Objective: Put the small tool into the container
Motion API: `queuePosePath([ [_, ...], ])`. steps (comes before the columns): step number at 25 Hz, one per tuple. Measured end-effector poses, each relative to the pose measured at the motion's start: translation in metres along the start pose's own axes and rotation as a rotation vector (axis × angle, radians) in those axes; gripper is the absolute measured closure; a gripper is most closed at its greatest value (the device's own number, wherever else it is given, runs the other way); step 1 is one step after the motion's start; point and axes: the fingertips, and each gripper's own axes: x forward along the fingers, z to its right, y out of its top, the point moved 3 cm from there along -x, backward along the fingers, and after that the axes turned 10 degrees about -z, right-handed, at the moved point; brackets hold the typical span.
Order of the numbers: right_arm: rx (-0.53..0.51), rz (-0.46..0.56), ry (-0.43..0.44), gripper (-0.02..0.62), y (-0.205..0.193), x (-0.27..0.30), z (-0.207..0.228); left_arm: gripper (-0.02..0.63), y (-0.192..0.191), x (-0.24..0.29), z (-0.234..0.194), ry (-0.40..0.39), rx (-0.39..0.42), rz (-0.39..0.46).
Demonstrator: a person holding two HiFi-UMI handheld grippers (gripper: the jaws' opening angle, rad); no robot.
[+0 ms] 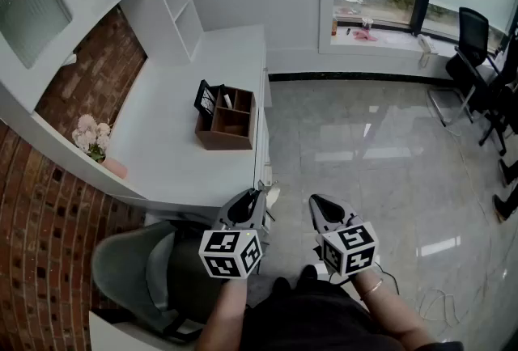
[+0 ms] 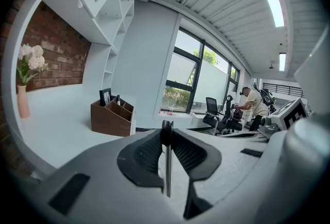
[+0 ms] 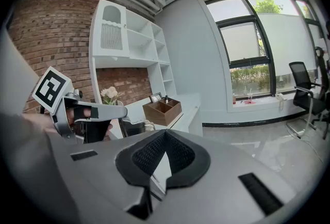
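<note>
A brown wooden container (image 1: 224,120) with several compartments stands on the white desk (image 1: 170,155) near its right edge; a small black frame (image 1: 206,97) leans at its back left. In the left gripper view the container (image 2: 111,118) holds a small dark upright item (image 2: 117,99). My left gripper (image 1: 252,196) hovers off the desk's near corner, jaws pressed together with nothing between them (image 2: 166,126). My right gripper (image 1: 316,201) hangs over the floor beside it, also shut and empty (image 3: 165,134). No loose small tool shows on the desk.
A pink vase of flowers (image 1: 95,143) stands at the desk's left against the brick wall. A grey chair (image 1: 137,268) sits below the desk's near end. Black office chairs (image 1: 477,42) line the right, and a person (image 2: 252,104) stands far off.
</note>
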Motion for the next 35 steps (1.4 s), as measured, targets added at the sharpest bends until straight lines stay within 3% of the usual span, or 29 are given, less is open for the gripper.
queuePosePath([
  [13, -0.012, 0.029, -0.005, 0.592, 0.008, 0.0, 0.024, 0.534, 0.004, 0.02, 0.006, 0.02, -0.022, -0.008],
  [24, -0.031, 0.022, 0.025, 0.592, 0.017, 0.001, 0.047, 0.534, 0.026, 0.027, 0.017, 0.081, -0.022, 0.037],
  [35, -0.025, 0.031, 0.062, 0.592, 0.043, 0.038, 0.063, 0.534, 0.058, 0.053, -0.013, 0.113, -0.039, 0.062],
])
